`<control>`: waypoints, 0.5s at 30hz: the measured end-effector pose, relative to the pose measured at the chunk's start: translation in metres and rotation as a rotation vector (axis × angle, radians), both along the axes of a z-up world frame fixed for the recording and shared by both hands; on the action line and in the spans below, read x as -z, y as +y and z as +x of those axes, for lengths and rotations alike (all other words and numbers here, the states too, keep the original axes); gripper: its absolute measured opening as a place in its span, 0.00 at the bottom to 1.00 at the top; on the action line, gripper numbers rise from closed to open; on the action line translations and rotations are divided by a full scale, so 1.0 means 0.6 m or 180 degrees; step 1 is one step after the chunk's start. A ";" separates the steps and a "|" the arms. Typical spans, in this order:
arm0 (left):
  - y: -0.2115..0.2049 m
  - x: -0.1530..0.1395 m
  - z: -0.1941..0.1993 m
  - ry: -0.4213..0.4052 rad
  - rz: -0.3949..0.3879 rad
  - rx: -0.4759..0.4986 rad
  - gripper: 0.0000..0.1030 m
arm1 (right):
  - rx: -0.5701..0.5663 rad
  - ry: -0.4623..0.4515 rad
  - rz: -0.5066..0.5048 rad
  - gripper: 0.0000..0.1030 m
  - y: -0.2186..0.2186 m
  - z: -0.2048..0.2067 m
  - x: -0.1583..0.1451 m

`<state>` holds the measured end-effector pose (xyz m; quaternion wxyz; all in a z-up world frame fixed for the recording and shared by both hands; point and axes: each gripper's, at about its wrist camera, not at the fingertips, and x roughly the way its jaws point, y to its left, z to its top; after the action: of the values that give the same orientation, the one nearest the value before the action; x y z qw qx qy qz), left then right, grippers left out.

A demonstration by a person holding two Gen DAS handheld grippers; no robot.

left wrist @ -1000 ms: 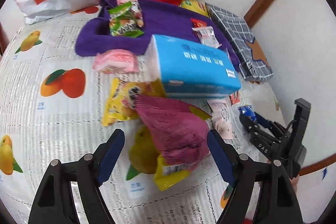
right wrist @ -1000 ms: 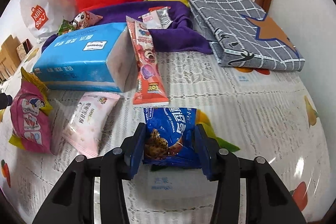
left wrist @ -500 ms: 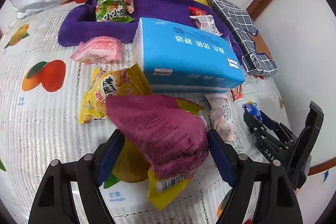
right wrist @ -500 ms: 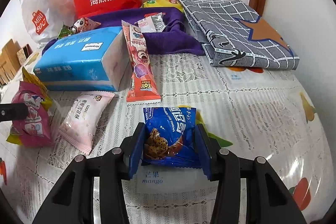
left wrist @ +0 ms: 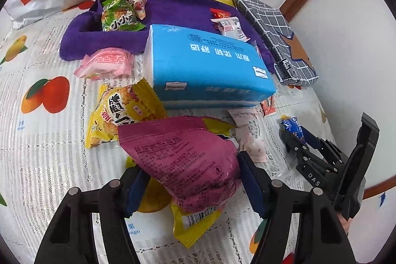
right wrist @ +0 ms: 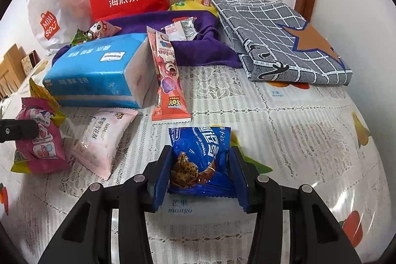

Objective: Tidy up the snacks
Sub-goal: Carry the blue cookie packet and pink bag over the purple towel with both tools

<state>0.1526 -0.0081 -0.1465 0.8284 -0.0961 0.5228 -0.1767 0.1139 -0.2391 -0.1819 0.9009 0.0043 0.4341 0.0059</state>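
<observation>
Now the left gripper (left wrist: 193, 186), its jaws just closing, is squeezing a crinkly magenta snack bag (left wrist: 188, 160); the right gripper (right wrist: 201, 173) is pinching a glossy blue cookie packet (right wrist: 198, 155) at six o'clock of the boxy blue tissue pack (right wrist: 99, 71).

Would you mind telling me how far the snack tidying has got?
Done: a few snacks already lie on the purple cloth. In hand: the left tool has just closed on the magenta bag; the right tool grips the blue cookie pack. Left: loose packets beside the tissue box.
</observation>
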 end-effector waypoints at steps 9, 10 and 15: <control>0.022 -0.037 -0.027 -0.0137 -0.0024 -0.0034 0.65 | -0.0010 -0.0100 0.0113 0.44 0.009 -0.026 -0.059; 0.024 -0.041 -0.029 -0.0154 -0.0022 -0.0048 0.65 | -0.0017 -0.0109 0.0132 0.44 0.010 -0.028 -0.064; 0.040 -0.066 -0.035 -0.0223 -0.0041 -0.0111 0.65 | -0.0090 -0.0199 0.0260 0.44 0.026 -0.037 -0.106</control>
<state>0.1318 0.0161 -0.1068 0.8485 -0.1042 0.4906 -0.1688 0.0915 -0.2235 -0.1183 0.9129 0.0348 0.4051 0.0365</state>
